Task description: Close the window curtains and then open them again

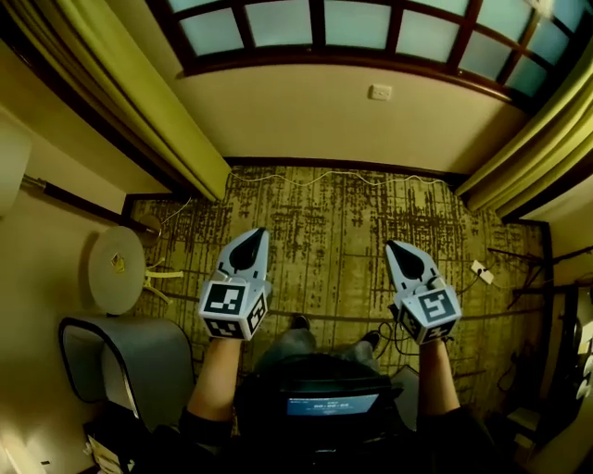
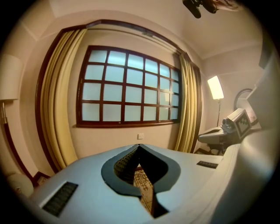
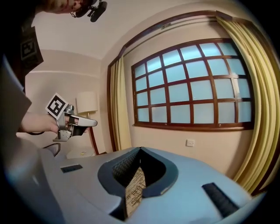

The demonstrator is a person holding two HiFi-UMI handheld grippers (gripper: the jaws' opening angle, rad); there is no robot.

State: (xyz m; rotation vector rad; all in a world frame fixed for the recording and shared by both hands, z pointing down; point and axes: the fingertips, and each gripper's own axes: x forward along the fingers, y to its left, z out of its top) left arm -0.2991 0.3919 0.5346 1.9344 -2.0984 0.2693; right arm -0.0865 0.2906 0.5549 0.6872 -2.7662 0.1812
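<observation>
Curtains: both were gathered at the sides of the window, leaving its panes uncovered. The left curtain hung bunched at the window's left edge and the right curtain at its right edge. Both were yellow-gold and fell in folds to the floor.

Window: wide, dark wooden frame, a grid of pale lit panes. An outlet sat on the wall just below the window, near its middle. A thin cable ran along the wall base below the window.

Left gripper: jaws closed tip to tip, with nothing between them. It was held over the patterned carpet, pointing toward the window and well short of it, clear of the left curtain.

Right gripper: jaws likewise closed and empty. It pointed toward the window, level with the left gripper, well apart from the right curtain. Each gripper's own view showed only carpet through the slit behind its meeting tips.

Surroundings: a round table stood left of the window, back from the left curtain. A grey chair stood farther back from the window than the table. A lit floor lamp stood right of the window, beyond the right curtain. A white power strip lay on the carpet to the window's right side.
</observation>
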